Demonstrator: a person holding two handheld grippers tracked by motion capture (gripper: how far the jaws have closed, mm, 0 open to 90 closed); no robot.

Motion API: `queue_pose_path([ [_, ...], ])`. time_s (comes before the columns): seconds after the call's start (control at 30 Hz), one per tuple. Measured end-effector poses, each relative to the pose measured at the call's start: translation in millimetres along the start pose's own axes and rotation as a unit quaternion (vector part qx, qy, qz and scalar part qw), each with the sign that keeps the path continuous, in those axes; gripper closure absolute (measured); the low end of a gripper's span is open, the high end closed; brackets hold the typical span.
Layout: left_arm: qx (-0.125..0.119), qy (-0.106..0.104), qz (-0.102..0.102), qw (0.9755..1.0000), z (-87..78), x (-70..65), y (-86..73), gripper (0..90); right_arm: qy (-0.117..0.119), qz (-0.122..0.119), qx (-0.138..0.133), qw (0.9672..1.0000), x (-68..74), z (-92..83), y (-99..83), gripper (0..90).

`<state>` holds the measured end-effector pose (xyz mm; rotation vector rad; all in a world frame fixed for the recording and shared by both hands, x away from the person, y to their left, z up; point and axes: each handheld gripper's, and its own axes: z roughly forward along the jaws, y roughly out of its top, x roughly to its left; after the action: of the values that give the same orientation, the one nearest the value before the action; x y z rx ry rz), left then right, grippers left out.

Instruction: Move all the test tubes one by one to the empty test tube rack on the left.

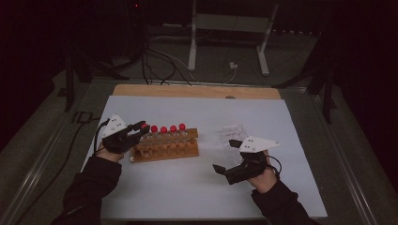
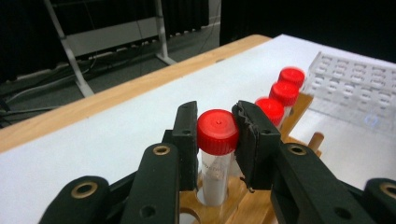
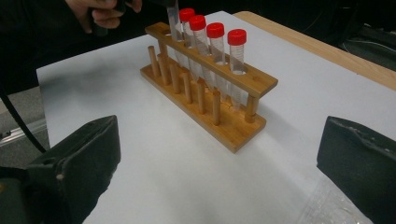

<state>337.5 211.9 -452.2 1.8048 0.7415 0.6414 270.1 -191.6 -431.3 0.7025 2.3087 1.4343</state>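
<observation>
Left gripper [image 2: 218,135]: jaws clamped on red-capped tube [image 2: 217,154], at wooden rack's [image 1: 165,146] nine-o'clock end. Right gripper [image 1: 228,159]: jaws wide, empty. Best lifted straight up, clear of its hole.

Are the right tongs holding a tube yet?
No. In the right gripper view the right tongs stand wide open, short of the wooden rack.
</observation>
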Motion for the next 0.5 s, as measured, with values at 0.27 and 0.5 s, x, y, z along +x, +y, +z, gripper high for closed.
queue_pose_path([
  [0.27,0.023,0.002,0.008,0.9997,7.0,-3.1,-8.2,71.4,-0.001,-0.001,0.001,1.0000,0.1,-0.3,0.1,0.0],
  [0.5,0.042,-0.011,-0.003,0.9991,1.4,-2.5,-6.8,55.6,0.003,-0.004,0.003,1.0000,0.7,-0.4,0.2,0.0],
])
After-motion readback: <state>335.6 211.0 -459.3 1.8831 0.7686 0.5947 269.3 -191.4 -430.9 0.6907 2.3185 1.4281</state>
